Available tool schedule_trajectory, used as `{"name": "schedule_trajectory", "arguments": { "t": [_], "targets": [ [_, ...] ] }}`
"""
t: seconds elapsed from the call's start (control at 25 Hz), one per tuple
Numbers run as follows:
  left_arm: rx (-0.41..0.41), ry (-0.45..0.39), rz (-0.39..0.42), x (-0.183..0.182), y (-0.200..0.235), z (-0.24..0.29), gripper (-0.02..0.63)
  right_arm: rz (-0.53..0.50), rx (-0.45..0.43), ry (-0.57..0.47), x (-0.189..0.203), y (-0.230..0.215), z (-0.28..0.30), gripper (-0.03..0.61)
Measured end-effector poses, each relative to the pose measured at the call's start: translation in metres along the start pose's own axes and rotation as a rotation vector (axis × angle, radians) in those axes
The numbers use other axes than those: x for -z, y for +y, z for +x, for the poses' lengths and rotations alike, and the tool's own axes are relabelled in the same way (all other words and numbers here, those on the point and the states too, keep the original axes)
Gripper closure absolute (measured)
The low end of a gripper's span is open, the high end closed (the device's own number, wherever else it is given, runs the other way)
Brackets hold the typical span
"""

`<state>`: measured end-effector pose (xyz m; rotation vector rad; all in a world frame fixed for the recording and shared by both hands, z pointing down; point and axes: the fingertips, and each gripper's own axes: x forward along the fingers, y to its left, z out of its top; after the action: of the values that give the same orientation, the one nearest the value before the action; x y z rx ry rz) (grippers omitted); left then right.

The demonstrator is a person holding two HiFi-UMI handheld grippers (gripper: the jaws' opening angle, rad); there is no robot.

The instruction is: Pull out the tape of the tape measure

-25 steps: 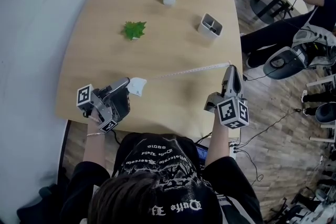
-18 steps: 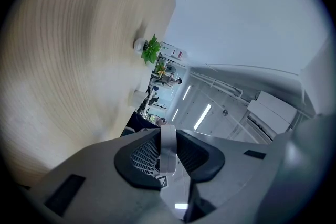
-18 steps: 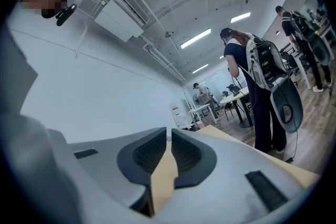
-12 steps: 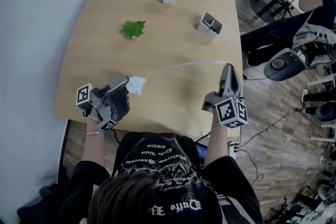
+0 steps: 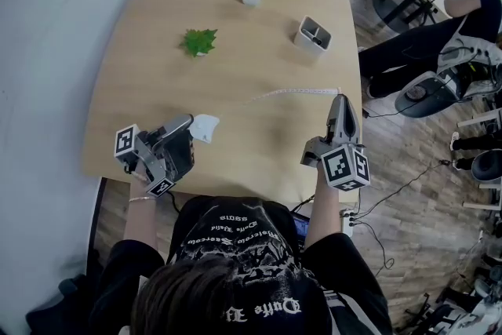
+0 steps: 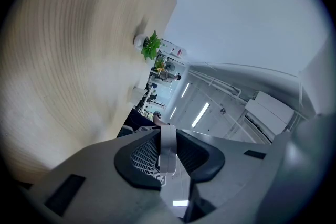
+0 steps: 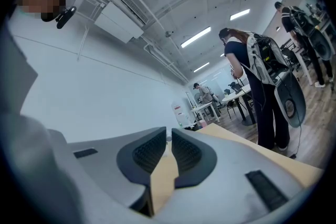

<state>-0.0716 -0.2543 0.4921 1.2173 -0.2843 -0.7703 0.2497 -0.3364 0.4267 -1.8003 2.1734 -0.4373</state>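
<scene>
Here, above the pale desk [image 5: 157, 43], the left tool [image 5: 191, 126] is clamped on the white tape measure case [image 5: 206, 127], which looks light and rigid. The right tool [image 5: 341, 98], jaws nearly together, pinches the end of the tape [image 5: 290, 92], a thin, springy, slippery ribbon. It is best gripped flat at its tip and is likely to recoil if freed.

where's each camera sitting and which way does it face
Head view: on the person's head, looking steeply down at the table; shoulders, both arms, the left tool and right tool show.
Left gripper view: on the left tool, looking along its jaws, shut on the tape measure, across the table to the green plant.
Right gripper view: on the right tool, looking along jaws pinching the tape, toward the white wall.
Shared: head and left gripper views both show that plant.
</scene>
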Motion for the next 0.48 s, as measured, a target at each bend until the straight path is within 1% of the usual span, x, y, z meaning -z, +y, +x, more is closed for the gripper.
{"name": "schedule_trajectory", "arguments": {
  "t": [0.16,0.2,0.24,0.48],
  "targets": [
    [-0.011,0.004,0.004,0.000,0.002,0.000,0.525,0.021,-0.001,0.023,0.007,-0.001,-0.001,0.535],
    [-0.015,0.007,0.007,0.000,0.002,-0.001,0.525,0.030,-0.007,0.031,0.010,0.000,-0.001,0.523],
    [-0.018,0.011,0.011,0.001,0.003,-0.001,0.525,0.039,-0.012,0.039,0.013,0.001,-0.002,0.478],
    [-0.037,0.043,0.036,0.006,0.003,0.003,0.525,0.062,0.000,0.052,0.023,-0.001,-0.008,0.477]
  ]
}}
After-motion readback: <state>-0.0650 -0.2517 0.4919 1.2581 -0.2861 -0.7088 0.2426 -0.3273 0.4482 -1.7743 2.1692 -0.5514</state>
